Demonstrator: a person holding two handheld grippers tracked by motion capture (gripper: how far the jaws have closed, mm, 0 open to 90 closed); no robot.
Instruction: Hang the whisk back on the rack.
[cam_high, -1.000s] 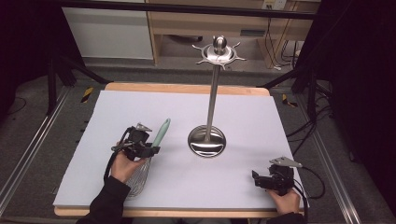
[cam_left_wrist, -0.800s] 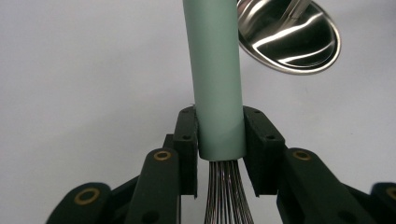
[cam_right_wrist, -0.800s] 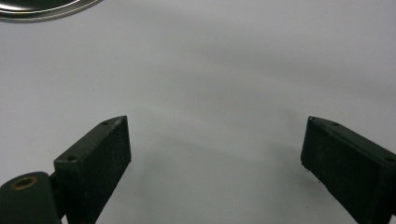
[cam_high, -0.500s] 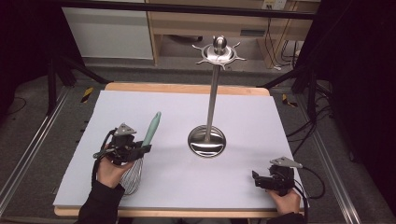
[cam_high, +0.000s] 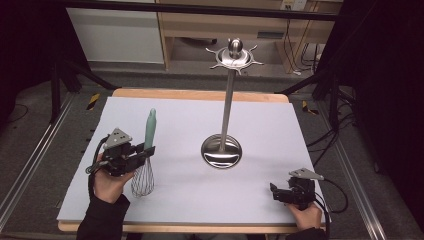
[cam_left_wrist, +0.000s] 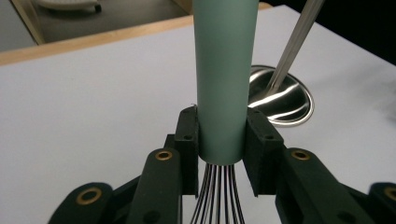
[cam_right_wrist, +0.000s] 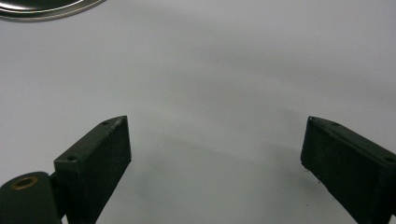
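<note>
A whisk (cam_high: 148, 131) with a pale green handle (cam_left_wrist: 226, 70) and wire loops (cam_high: 143, 181) is held upright at the left of the white table, handle up, wires hanging down. My left gripper (cam_high: 146, 152) is shut on the handle's lower end, just above the wires (cam_left_wrist: 218, 196). A tall metal stand (cam_high: 226, 107) with a round base (cam_high: 221, 151) and a hooked crown (cam_high: 234, 55) rises at the table's middle. Low at the front right, my right gripper (cam_high: 276, 192) rests with its jaws wide open over bare table (cam_right_wrist: 215, 154), nothing between them.
The white sheet (cam_high: 190, 120) covers a wooden table (cam_high: 200, 95). Dark tripod legs and cables stand on the floor at both sides. A shelf unit (cam_high: 220, 25) runs behind the table. The stand's base edge (cam_right_wrist: 46, 11) lies ahead of the right gripper.
The left hand has swung the whisk from a slant to upright and lifted it, with the wires now hanging off the table. The right gripper has stayed put.
</note>
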